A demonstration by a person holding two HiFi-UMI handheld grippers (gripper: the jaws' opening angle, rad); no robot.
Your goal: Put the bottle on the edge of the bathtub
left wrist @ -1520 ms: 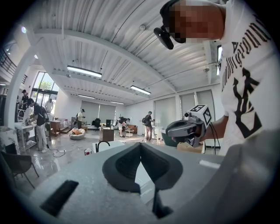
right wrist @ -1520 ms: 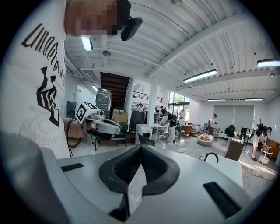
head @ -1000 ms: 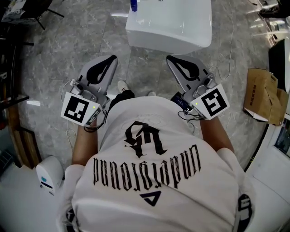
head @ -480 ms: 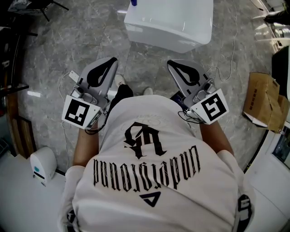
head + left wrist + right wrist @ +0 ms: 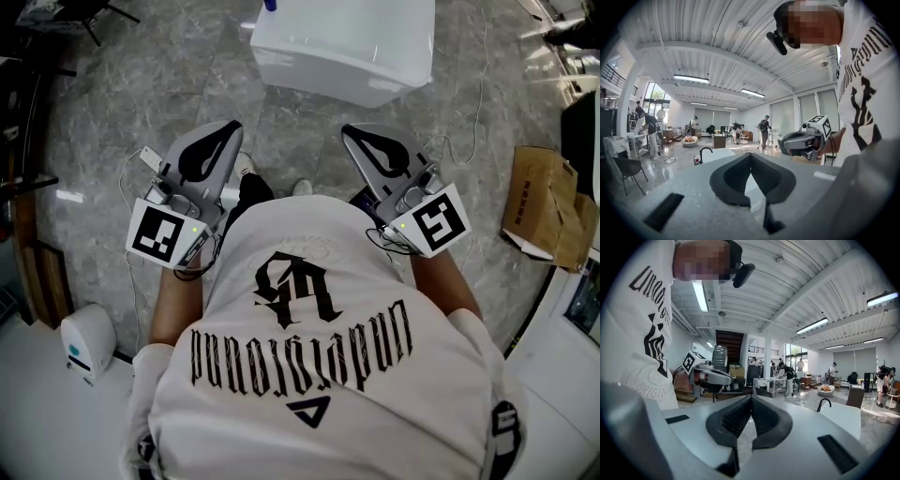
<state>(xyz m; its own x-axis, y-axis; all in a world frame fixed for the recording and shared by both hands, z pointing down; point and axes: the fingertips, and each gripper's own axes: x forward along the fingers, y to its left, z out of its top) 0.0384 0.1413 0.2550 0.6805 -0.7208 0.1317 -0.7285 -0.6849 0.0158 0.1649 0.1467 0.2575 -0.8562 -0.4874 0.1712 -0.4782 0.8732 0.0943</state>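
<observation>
The white bathtub (image 5: 347, 47) stands on the grey marble floor at the top of the head view. A small blue bottle (image 5: 271, 5) shows at its far left rim, cut off by the frame edge. My left gripper (image 5: 228, 127) and right gripper (image 5: 352, 131) are held side by side in front of the person's white shirt, short of the tub, both shut with nothing between the jaws. The left gripper view shows the tub (image 5: 723, 153) with a black faucet (image 5: 704, 153) beyond the shut jaws. The same tub (image 5: 843, 417) and faucet (image 5: 824, 404) appear in the right gripper view.
A cardboard box (image 5: 539, 195) lies on the floor at the right. At lower left is a white device (image 5: 86, 342), with dark furniture (image 5: 19, 197) along the left edge. Thin cables trail over the floor. Several people stand far back in the room.
The bathtub has shifted slightly up and left in the head view. Both grippers stay shut at about the same place in front of the body.
</observation>
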